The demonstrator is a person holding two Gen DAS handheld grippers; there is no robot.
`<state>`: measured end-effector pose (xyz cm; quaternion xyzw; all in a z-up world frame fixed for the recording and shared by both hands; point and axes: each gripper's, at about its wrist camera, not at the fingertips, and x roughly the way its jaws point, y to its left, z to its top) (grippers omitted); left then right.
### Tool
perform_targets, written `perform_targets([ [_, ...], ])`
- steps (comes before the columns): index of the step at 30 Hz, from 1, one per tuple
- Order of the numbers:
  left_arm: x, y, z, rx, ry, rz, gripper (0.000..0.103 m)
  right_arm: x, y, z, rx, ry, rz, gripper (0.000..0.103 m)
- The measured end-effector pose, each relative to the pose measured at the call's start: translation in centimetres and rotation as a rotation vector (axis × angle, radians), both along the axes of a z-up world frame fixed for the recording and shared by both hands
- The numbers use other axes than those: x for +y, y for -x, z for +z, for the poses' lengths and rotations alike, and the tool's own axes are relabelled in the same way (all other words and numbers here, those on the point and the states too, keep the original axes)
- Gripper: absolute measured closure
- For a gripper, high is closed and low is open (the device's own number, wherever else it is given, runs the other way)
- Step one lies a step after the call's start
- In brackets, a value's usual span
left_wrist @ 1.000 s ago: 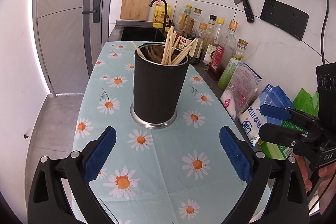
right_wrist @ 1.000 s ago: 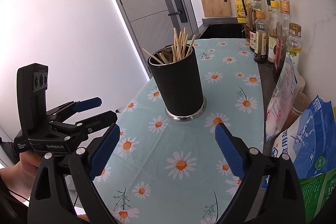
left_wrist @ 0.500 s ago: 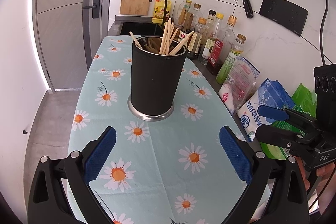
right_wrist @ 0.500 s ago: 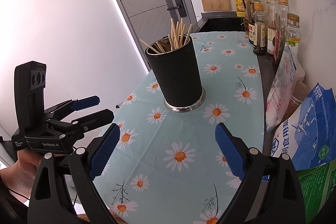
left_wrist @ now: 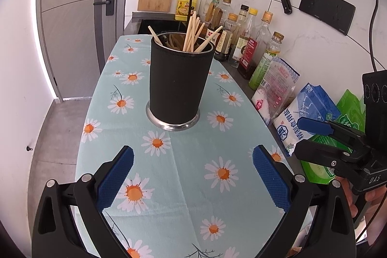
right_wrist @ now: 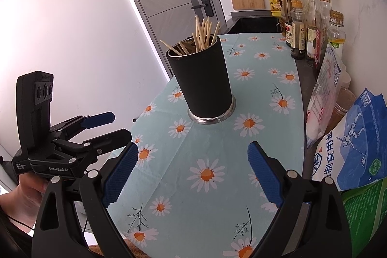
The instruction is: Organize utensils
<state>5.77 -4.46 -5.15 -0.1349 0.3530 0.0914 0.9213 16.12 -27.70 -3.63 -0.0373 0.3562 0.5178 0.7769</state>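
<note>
Grippers [left_wrist: 192, 175] [right_wrist: 192, 172] spread; chopsticks [left_wrist: 191, 34] half-hidden in holder [left_wrist: 180, 84].

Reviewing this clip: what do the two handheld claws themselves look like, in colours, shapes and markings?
Both the left claw and the right claw are matte black frames with silver rivets and two fingers carrying blue textured pads. Each carries an upright black block with three round lenses. The left body reads "GenRobot.AI"; the right shows "DAS". A thin black cable trails by the left hand.

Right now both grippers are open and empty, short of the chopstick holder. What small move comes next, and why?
Probably ease the left gripper forward toward the black holder. It stands upright on the daisy cloth, centred between the open fingers, chopsticks splayed unevenly inside, and nothing lies between.
</note>
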Motion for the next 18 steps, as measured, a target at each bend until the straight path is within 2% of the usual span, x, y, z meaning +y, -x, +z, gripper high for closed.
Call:
perform_targets([
  [18,0.04,0.01,0.02,-0.007,0.01,0.013,0.007,0.17,-0.55,-0.01,-0.006,0.0,0.01,0.012],
])
